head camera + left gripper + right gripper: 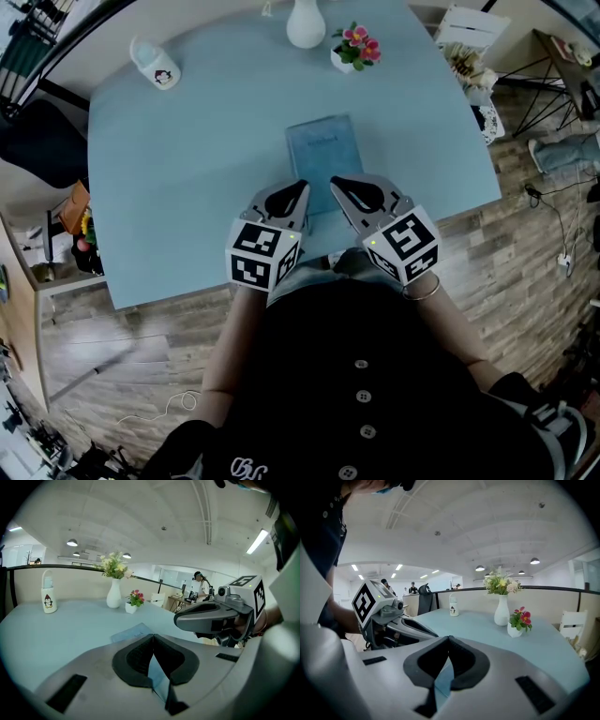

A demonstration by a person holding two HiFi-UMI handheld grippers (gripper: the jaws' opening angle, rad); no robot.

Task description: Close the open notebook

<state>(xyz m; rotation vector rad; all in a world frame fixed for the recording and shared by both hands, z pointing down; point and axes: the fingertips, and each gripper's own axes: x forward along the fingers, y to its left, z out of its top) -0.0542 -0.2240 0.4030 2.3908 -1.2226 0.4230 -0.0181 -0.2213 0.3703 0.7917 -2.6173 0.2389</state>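
Note:
A blue notebook lies flat with its cover down on the light-blue table, in the middle near the front edge. My left gripper hovers at the notebook's near left corner, shut with nothing between its pads. My right gripper is beside it over the near right part of the notebook, shut and empty too. The left gripper view shows my left gripper with its tips together, the notebook just beyond them and the right gripper alongside. In the right gripper view my right gripper has its tips touching.
A white vase and a small pot of pink flowers stand at the table's far edge. A white penguin bottle is at the far left. A white chair stands beyond the right corner. The person's body is against the table's near edge.

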